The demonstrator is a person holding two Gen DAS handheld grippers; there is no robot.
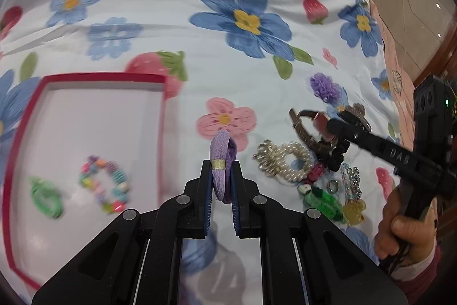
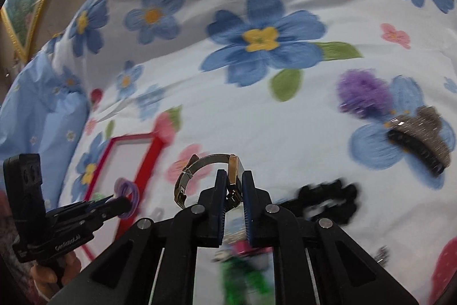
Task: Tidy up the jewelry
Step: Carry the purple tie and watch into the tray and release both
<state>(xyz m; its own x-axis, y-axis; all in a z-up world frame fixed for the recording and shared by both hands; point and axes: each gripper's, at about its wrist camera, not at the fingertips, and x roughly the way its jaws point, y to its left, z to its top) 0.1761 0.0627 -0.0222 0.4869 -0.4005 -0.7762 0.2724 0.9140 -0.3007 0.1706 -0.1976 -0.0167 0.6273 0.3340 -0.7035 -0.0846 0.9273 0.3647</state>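
Note:
My left gripper (image 1: 222, 166) is shut on a purple hair tie (image 1: 222, 159) and holds it above the floral cloth, just right of the red-rimmed white tray (image 1: 161, 105). The tray holds a colourful bead bracelet (image 1: 104, 183) and a green clip (image 1: 45, 196). My right gripper (image 2: 234, 176) is shut on a metal wristwatch (image 2: 200, 162) and holds it lifted above the jewelry pile (image 1: 308, 173). The right gripper also shows in the left wrist view (image 1: 328, 125), with the watch (image 1: 307, 133). The left gripper shows in the right wrist view (image 2: 125, 202) beside the tray (image 2: 148, 162).
The pile holds a pearl bracelet (image 1: 288, 162), a ring (image 1: 332, 186), a chain (image 1: 352, 180), green pieces (image 1: 322, 202) and a yellow charm (image 1: 354, 209). A purple scrunchie (image 2: 362, 93), a glittery claw clip (image 2: 420, 133) and a black scrunchie (image 2: 328, 199) lie nearby. The bed edge is at the right (image 1: 385, 53).

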